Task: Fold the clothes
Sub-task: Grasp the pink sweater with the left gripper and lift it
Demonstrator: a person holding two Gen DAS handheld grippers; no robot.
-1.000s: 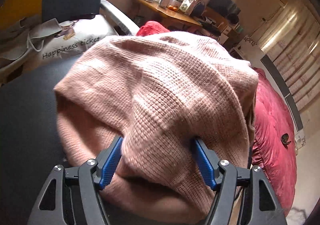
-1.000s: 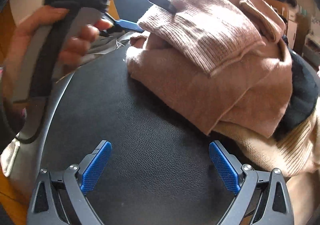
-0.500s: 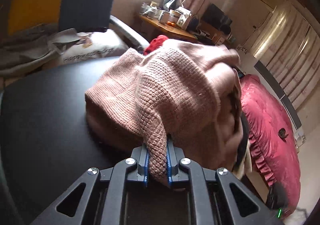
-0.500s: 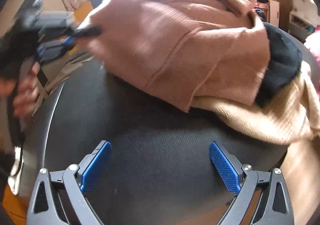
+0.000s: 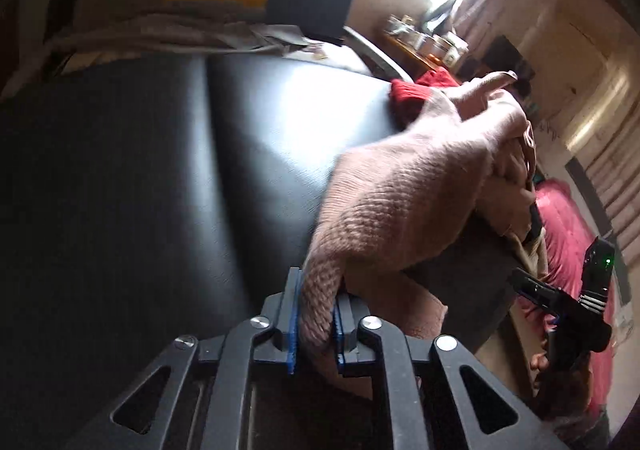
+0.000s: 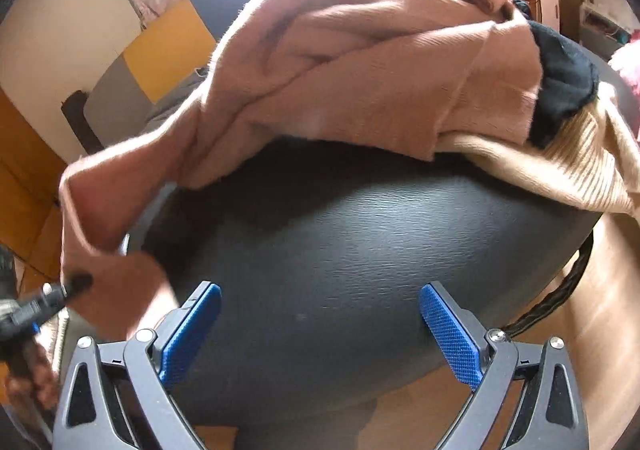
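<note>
L wrist view:
L gripper: jaws have just been closing, now pinched tight on a rolled edge of the pink sweater; knit fills the gap betw. the pads.
Sweater: stretched from the pads up to the heap at right, over the black cushion. Red knit peeks out behind it.
R gripper: seen at far right, off the cushion edge; blurred, jaw state not readable here.

R wrist view:
R gripper: jaws wide apart, nothing betw. them, only bare black cushion below.
Pile: pink sweater on top, dark garment and beige ribbed knit under it at right.
L gripper: lower left, approx. at the cushion rim, a pink flap trailing from it.

Risk: grip is on a thin roll only, so a hard pull may slip it out; the pull may also drag the beige knit off the right edge, since the layers overlap.
Room: cushion front and middle bare, good space to spread; left rim close to the L gripper, floor beyond.
</note>
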